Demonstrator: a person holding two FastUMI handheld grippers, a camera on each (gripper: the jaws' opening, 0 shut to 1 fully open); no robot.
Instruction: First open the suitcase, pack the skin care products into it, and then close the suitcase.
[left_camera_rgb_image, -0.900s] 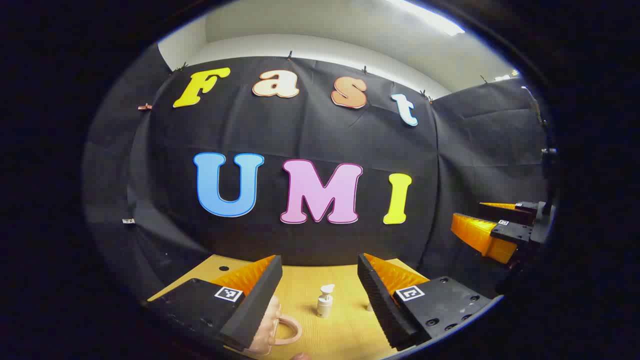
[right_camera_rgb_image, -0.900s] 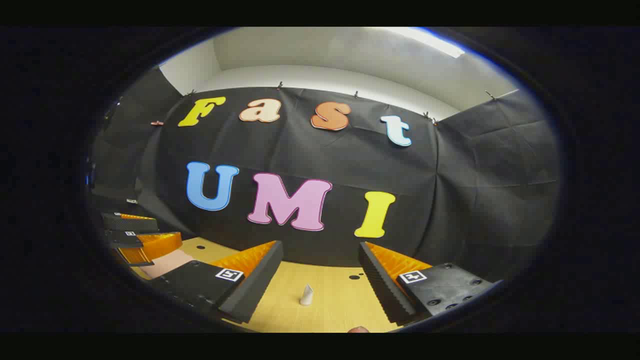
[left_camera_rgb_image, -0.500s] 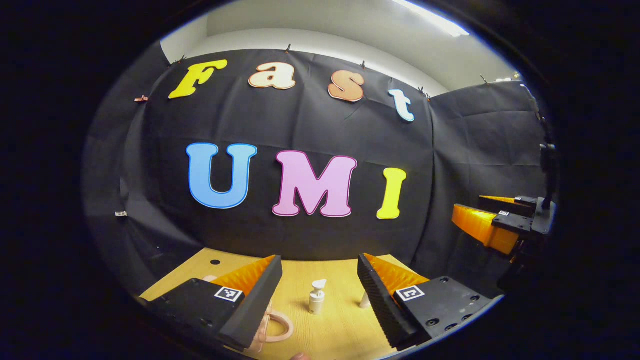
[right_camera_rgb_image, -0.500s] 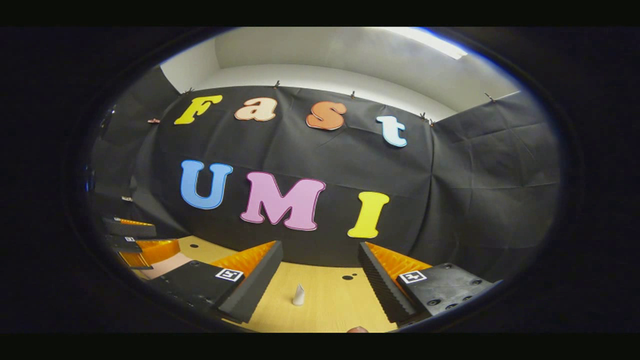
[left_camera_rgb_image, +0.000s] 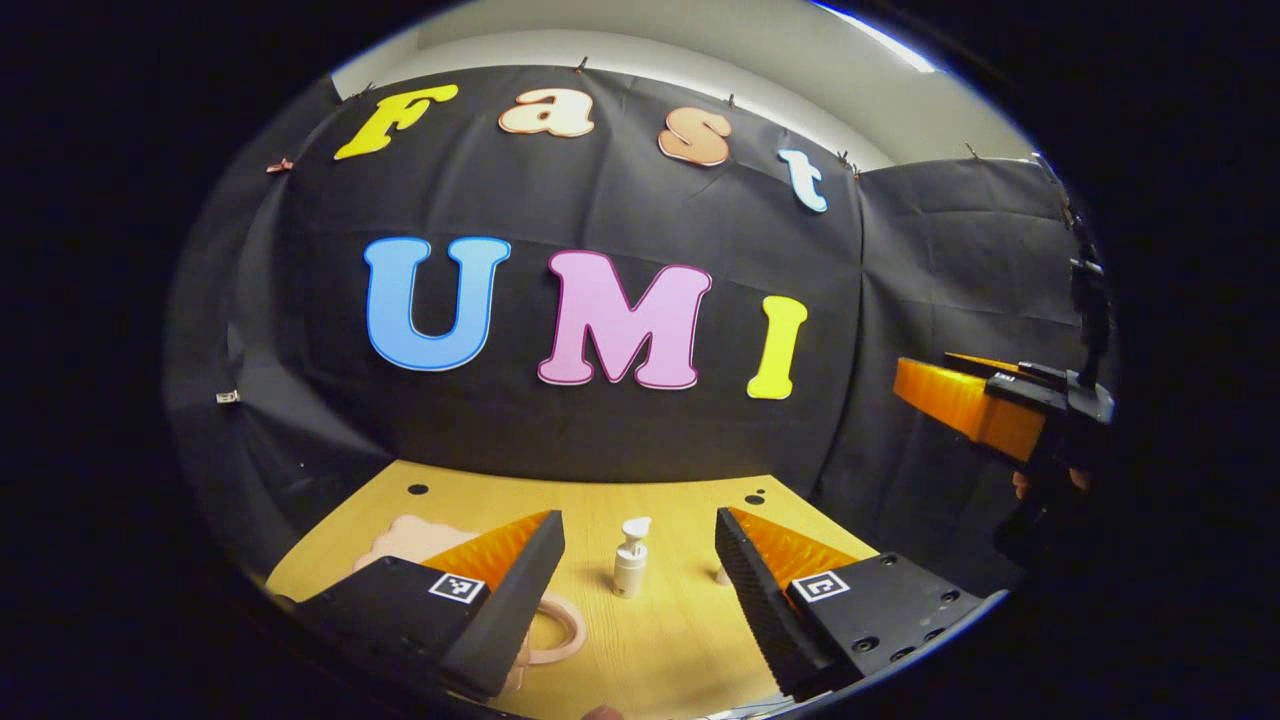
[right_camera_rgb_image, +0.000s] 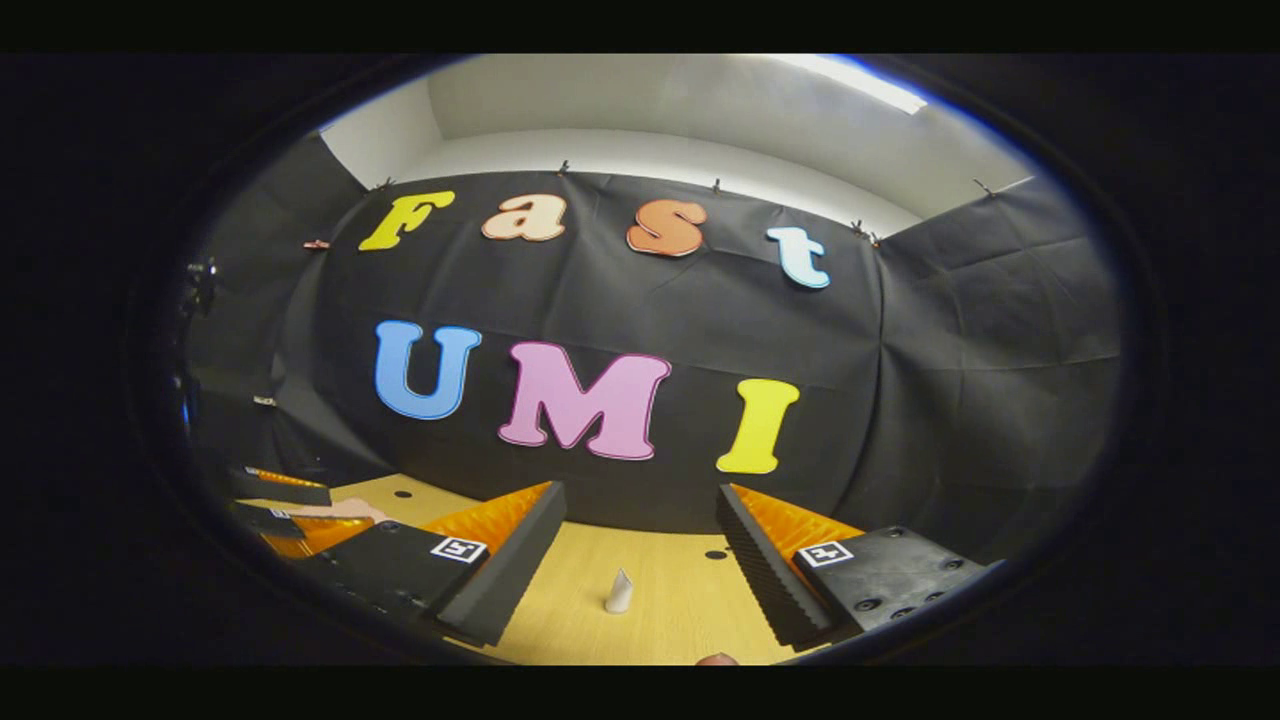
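Pale pink plastic suitcase (left_camera_rgb_image: 415, 540) with loop handle lying closed, low and left behind wide-open, empty left gripper (left_camera_rgb_image: 640, 585); right gripper (right_camera_rgb_image: 640, 565) likewise agape, farther off.

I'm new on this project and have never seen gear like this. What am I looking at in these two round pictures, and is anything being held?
No robot here: a person carries a two-finger tool in each hand, and each tool has a fisheye camera looking out along its own fingers. In the left gripper view, the left tool hangs open over a wooden table. Between its fingers stands a small white pump bottle; a pink suitcase with a loop handle lies partly behind the left finger. The right tool shows off to the side there, its opening hard to judge from that angle. In the right gripper view, the right tool is open above a small white tube standing on the table. Neither tool holds anything yet.
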